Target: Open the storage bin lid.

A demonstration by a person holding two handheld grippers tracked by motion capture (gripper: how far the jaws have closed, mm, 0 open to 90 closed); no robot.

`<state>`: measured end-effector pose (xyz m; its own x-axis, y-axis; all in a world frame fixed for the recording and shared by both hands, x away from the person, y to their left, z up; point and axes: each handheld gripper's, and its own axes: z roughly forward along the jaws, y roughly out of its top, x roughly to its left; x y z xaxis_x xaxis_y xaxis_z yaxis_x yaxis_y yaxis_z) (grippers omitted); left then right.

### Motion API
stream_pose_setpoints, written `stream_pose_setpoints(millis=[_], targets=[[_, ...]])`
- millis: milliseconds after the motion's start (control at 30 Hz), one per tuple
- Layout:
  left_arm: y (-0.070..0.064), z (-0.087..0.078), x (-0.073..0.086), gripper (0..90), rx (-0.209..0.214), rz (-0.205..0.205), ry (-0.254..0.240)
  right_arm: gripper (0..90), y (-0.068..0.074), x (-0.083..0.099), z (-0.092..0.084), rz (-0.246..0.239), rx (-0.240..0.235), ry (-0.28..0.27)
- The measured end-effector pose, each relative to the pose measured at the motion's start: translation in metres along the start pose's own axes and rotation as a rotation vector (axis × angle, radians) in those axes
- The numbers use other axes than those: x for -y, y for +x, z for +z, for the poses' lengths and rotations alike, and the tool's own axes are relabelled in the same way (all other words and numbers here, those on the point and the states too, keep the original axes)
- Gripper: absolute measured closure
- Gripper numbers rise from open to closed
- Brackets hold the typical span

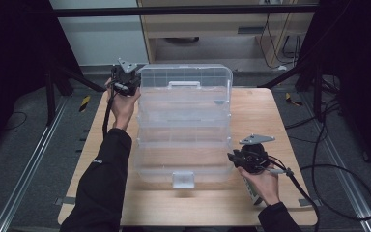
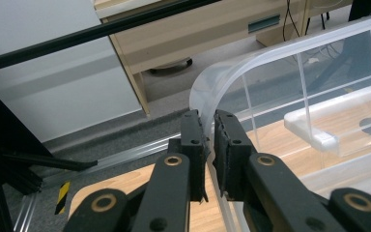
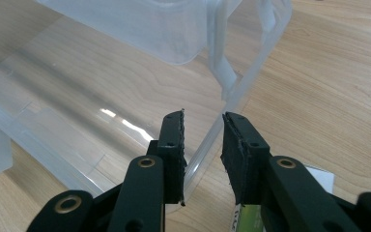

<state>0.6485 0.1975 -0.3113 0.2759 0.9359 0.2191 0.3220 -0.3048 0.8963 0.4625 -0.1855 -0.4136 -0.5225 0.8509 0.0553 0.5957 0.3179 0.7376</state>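
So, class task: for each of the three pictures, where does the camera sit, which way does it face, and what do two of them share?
High view: above the person's side, facing forward and down at the table; both forearms show.
Left gripper view: on the left hand-held gripper, facing the box lid; black jaws show.
Right gripper view: on the right hand-held gripper, facing the box base.
Shared: the clear box.

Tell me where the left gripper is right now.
In the high view the left gripper sits at the far left corner of the clear plastic box, its jaws pinched on the raised lid edge, above the wooden table.
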Motion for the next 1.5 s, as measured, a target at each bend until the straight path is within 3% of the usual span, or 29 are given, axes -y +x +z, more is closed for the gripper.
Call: stream_pose_setpoints(millis=[967,1100,1400,1500], targets=[[0.004,0.028,-0.001,82.1,-0.001,-0.001,0.058,70.1,0.001,0.0,0.0,0.009,0.001,-0.003],[0.005,0.032,0.002,80.4,-0.032,0.006,0.08,70.8,0.001,0.0,0.0,0.005,0.004,-0.005],[0.015,0.013,-0.004,77.1,-0.016,-0.028,0.034,72.8,0.001,-0.001,-0.001,0.02,0.004,0.009],[0.02,0.001,-0.005,75.9,0.017,-0.036,0.022,72.6,0.002,-0.001,0.0,0.017,0.009,0.007]])
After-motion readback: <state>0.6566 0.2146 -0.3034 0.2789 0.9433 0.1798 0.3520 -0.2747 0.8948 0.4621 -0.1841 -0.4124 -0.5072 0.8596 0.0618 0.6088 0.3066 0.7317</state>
